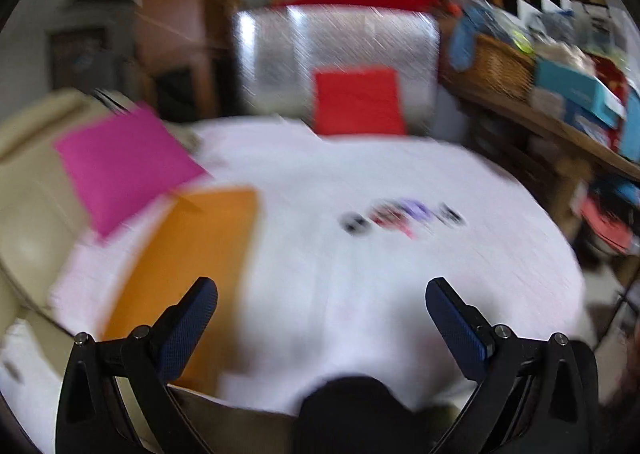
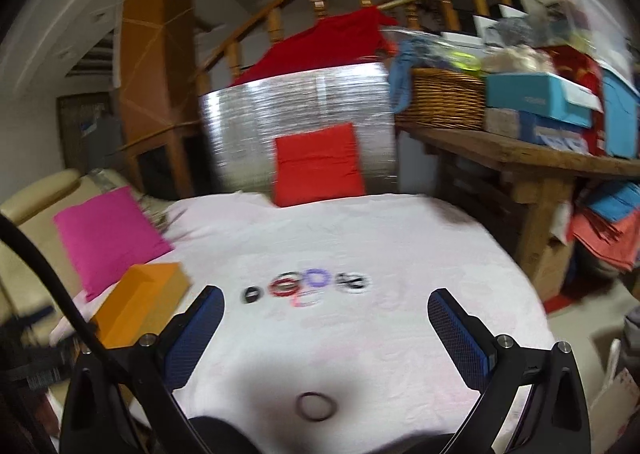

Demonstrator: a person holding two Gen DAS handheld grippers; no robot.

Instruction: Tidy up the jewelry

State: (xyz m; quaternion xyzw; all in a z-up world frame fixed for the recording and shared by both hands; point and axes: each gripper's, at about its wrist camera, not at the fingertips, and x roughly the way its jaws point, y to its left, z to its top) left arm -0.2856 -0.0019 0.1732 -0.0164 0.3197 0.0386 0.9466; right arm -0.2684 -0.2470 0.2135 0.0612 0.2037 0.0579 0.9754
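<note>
- Lying in a short row ahead of both grippers, the jewelry pieces [image 2: 306, 286] sit on the white cloth [image 2: 400, 254]: a small black ring, a red-and-black one, a purple one and a black-and-white one, with a pink loop just below them. Blur hides finer detail.
- One more piece, a thin dark ring [image 2: 316, 406], lies apart from the row, low between the fingers of the right gripper [image 2: 326, 308] and close under its body.
- The right gripper has its jaws spread wide with nothing between the blue pads [image 2: 460, 338]. The left gripper [image 2: 322, 296] is likewise spread and empty.
- An orange box [image 2: 140, 302] stands to the left of the right gripper and just ahead-left of the left one; judging by the task, it is the likely place for the pieces, though its opening cannot be seen.
- Advice for the step: settle the hand before closing, since both views smear with motion. Taking the lone dark ring first looks sensible; bring the pads down either side of it and pinch across the band, so it is not pushed along the cloth.
- Beyond the box, a pink cushion [image 2: 108, 238]; straight ahead, past the cloth, a red cushion [image 2: 318, 164].
</note>
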